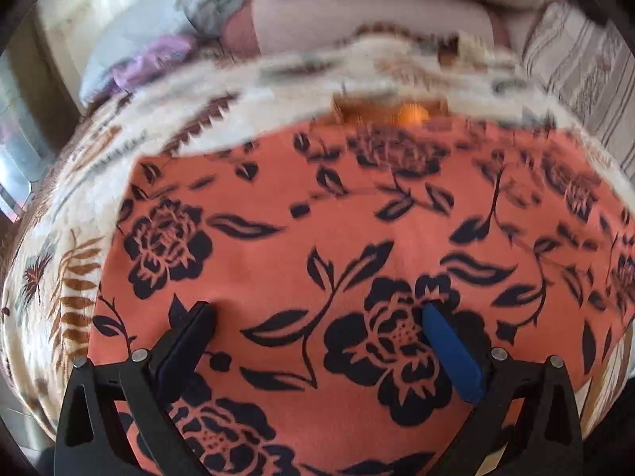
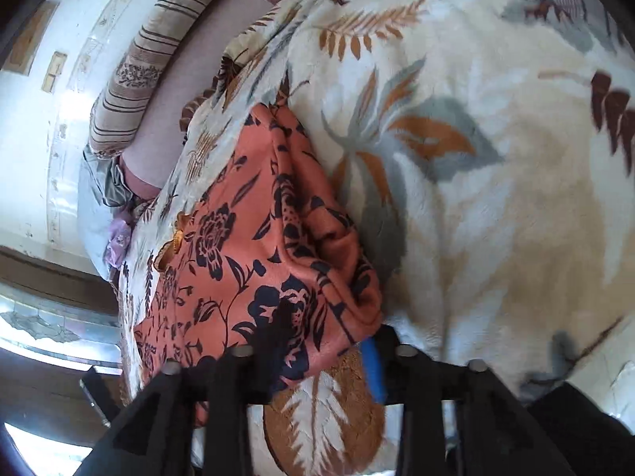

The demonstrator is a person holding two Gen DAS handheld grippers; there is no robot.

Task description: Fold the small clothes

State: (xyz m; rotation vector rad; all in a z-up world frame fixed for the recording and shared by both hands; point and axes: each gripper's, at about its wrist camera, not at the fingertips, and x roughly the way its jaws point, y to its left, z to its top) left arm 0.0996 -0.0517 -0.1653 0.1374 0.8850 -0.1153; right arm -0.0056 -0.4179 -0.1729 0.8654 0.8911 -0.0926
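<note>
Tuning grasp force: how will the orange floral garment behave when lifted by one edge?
Likely floppy: the garment bunches into soft ridges near the right hand-held gripper. Probably light, since it lies thin and flat under the open left hand-held gripper. It may drag on the fuzzy blanket rather than slide.

Home bedroom: blanket-covered bed, striped pillows.
</note>
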